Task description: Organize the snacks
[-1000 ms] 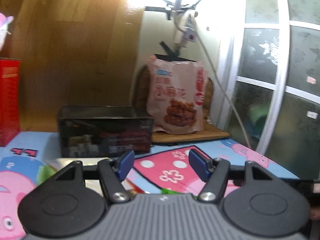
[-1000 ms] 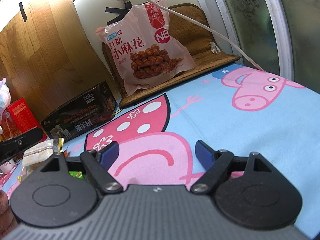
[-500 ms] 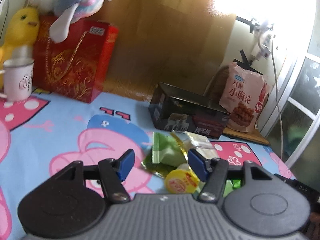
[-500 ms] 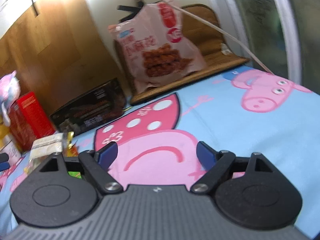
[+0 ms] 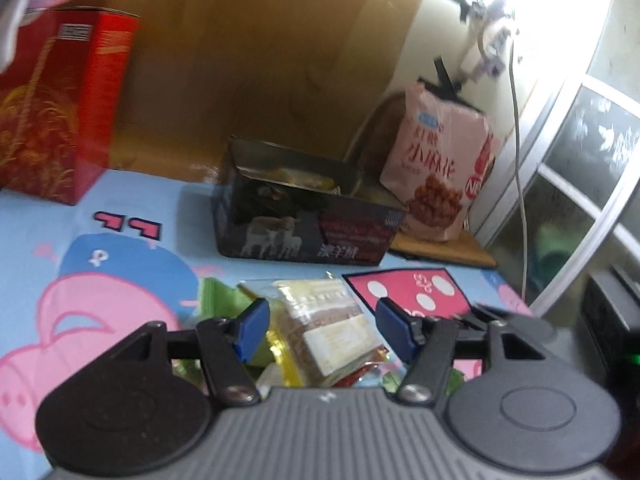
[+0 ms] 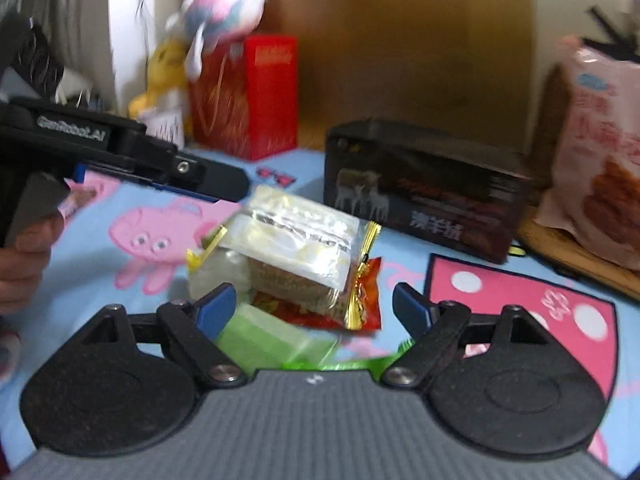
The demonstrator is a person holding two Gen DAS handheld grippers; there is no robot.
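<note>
Snack pile on a cartoon-print tablecloth, seen from both wrist views. A second ago each camera faced the far wall and the large pink snack bag; both have since swung round so that the heap of small packets now lies directly ahead of each tool. The left gripper has its jaws apart, gripping nothing, with a clear-wrapped cake showing between the blue pads without contact. The right gripper stands wider, also empty, above a green packet and a red-and-gold wrapper; the same clear-wrapped cake tops the pile. In the right view the left tool enters from the left, held by a hand.

Beyond the pile, nearer the wall, sits an open dark tin box, apparently already holding some wrapped items; a red gift bag stands far left. Judged from this layout, the reorientation marks the start of a pick: no packet is yet lifted, and the box is the probable destination.
</note>
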